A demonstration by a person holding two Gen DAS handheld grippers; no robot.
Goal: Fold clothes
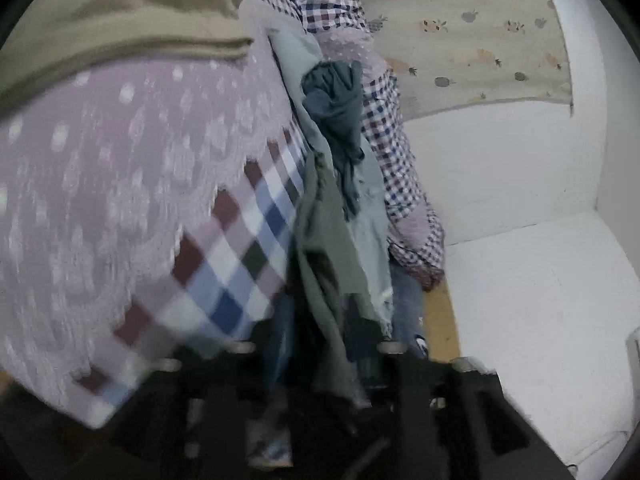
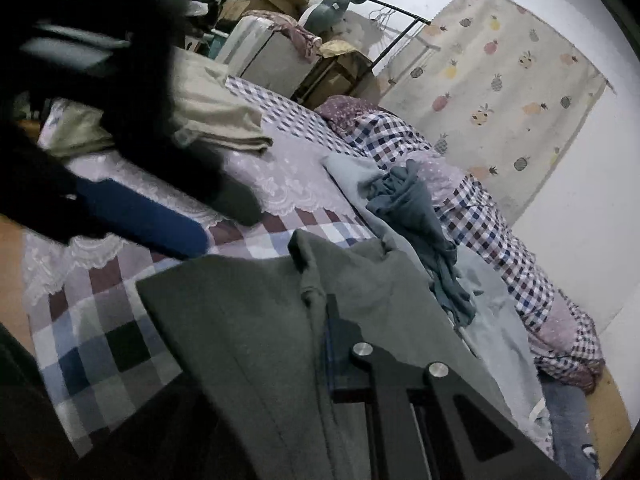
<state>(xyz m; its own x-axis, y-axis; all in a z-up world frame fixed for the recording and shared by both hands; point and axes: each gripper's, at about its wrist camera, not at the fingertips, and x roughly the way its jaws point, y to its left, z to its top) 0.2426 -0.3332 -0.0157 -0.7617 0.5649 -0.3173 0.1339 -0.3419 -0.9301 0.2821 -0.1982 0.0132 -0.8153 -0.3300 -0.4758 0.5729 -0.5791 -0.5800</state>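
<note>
Grey-green cloth (image 2: 248,344) is seen closest of all, draped right over the right gripper (image 2: 360,360) and hanging in front of the left gripper (image 1: 320,364) too. It is a soft top, and it is held up off the bed (image 2: 120,320), so it is not lying flat.

A slip could happen from here. The cloth is thick and bunched where it is pinched, so a corner could be let go and the top could drop in a heap. It could also be caught on the other clothes, because they lie so near.

The right fingers are mostly hidden under the cloth, so how wide they are cannot be told, though the cloth seems to be hung from them. The left fingers are dark and blurred at the bottom of the left view. The cloth runs down between them, but whether it is squeezed cannot be told.

Just past the top, a dark blue-grey garment (image 2: 416,216) is crumpled on a pale blue one (image 2: 352,172). Farther off, a beige folded pile (image 2: 216,116) is resting on the checked bed cover. A pineapple curtain (image 2: 500,80) is hung on the far wall.
</note>
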